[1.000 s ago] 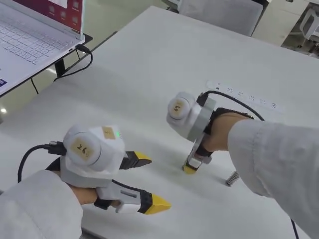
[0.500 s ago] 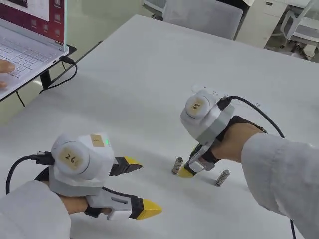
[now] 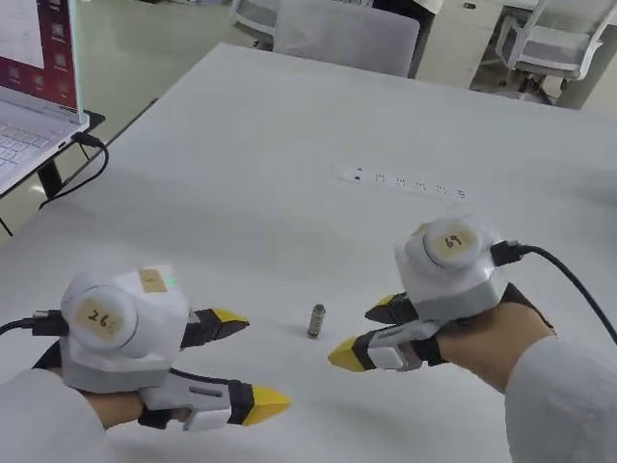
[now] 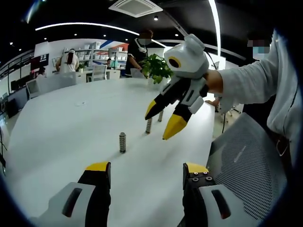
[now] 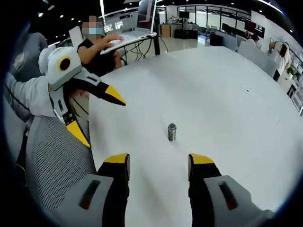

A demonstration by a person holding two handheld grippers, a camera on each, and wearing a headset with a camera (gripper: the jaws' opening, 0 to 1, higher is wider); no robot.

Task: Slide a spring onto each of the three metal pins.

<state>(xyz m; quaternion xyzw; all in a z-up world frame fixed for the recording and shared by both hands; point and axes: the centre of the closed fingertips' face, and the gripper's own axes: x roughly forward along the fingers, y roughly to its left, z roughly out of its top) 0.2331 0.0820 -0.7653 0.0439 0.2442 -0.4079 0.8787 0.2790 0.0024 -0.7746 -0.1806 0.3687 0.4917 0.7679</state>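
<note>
**Head view.** An upright spring (image 3: 316, 321) stands on the white table (image 3: 289, 135) in the gap between the two grippers. It is a little beyond the yellow tips of the left gripper (image 3: 241, 362) and just beside the nearer tip of the right gripper (image 3: 364, 331), touching neither. Both grippers have their jaws spread wide with nothing between them. Bare tabletop runs on past the spring to a power strip (image 3: 405, 181), well apart. The table's edge lies far out on the left gripper's side, with a laptop (image 3: 29, 87) beyond it.

**Left gripper view.** The left gripper (image 4: 147, 168) shows its two jaws well apart and empty. The spring (image 4: 122, 142) stands ahead of them, nearer the left jaw's line and clear of both tips. A second spring (image 4: 148, 126) and a third spring (image 4: 161, 116) stand farther on, in a row. The right gripper (image 4: 163, 122) hangs in from the right, open and empty, with its tips close to those two springs. Whether it touches either one cannot be told. Open table spreads out to the left of the row. On the right the table's edge is near, with a mesh chair (image 4: 241, 165) past it.

**Right gripper view.** The right gripper (image 5: 158, 159) has its jaws wide apart and holds nothing. The spring (image 5: 172, 132) stands ahead of the gap, slightly toward the right jaw and apart from both tips. The left gripper (image 5: 97, 116) comes in from the left, jaws splayed and empty, by the table's edge and the mesh chair (image 5: 57, 156). Broad bare table lies beyond and to the right of the spring.
</note>
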